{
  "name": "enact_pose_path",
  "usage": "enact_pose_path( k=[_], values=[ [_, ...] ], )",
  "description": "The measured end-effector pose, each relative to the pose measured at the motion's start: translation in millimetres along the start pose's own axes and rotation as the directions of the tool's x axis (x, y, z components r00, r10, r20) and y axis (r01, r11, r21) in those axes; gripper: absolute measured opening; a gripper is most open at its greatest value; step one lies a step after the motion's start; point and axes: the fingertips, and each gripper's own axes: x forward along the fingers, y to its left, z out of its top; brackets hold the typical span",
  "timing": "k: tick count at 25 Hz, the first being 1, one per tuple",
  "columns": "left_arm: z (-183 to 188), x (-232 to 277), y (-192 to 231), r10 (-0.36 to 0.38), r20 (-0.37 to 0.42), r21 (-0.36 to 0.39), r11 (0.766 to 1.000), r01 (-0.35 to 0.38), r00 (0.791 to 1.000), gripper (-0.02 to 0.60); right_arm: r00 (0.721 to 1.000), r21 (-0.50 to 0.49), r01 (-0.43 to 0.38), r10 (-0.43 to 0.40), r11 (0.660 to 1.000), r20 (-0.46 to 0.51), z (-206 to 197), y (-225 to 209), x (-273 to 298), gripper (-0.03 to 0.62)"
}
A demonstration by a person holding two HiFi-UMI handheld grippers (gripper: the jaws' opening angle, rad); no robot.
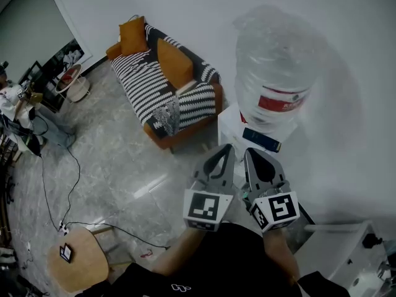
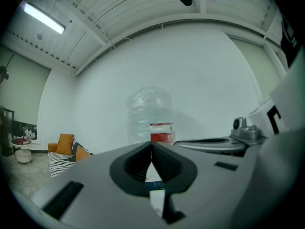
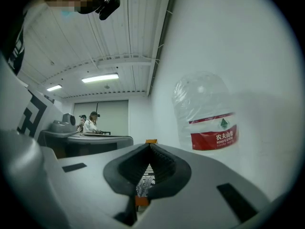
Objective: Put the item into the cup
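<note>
Cup and item: I cannot tell where they are, as no view shows either.
At the far left a striped sofa (image 1: 162, 88) stands on the grey floor. In the near middle, the left gripper (image 1: 228, 148) has its jaws closed tip to tip on nothing. The right gripper (image 1: 250, 152) just beside it is likewise closed and empty. Right of them, a big water bottle (image 1: 275, 67) sits on a white stand (image 1: 230, 127).

Sofa (image 1: 162, 85) L of water jug (image 1: 273, 67), jug on dispenser (image 1: 231, 130), 1 stool (image 1: 80, 266) front-L.
</note>
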Motion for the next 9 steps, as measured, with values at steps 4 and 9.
enact_pose_path(
  k=[4, 9],
  values=[
    [-1.1, 0.5, 0.8, 0.003, -0.012, 0.018, 1.0, -0.003, 1.0, 0.012, 1.0, -0.005, -0.006, 0.006, 1.0, -0.003, 2.5, 0.1, -0.6, 0.011],
    [-6.4, 0.8, 0.4, 0.018, -0.009, 0.006, 1.0, -0.018, 1.0, 0.013, 1.0, -0.006, -0.006, 0.006, 1.0, -0.002, -2.2, -2.6, -1.3, 0.011]
  ],
)
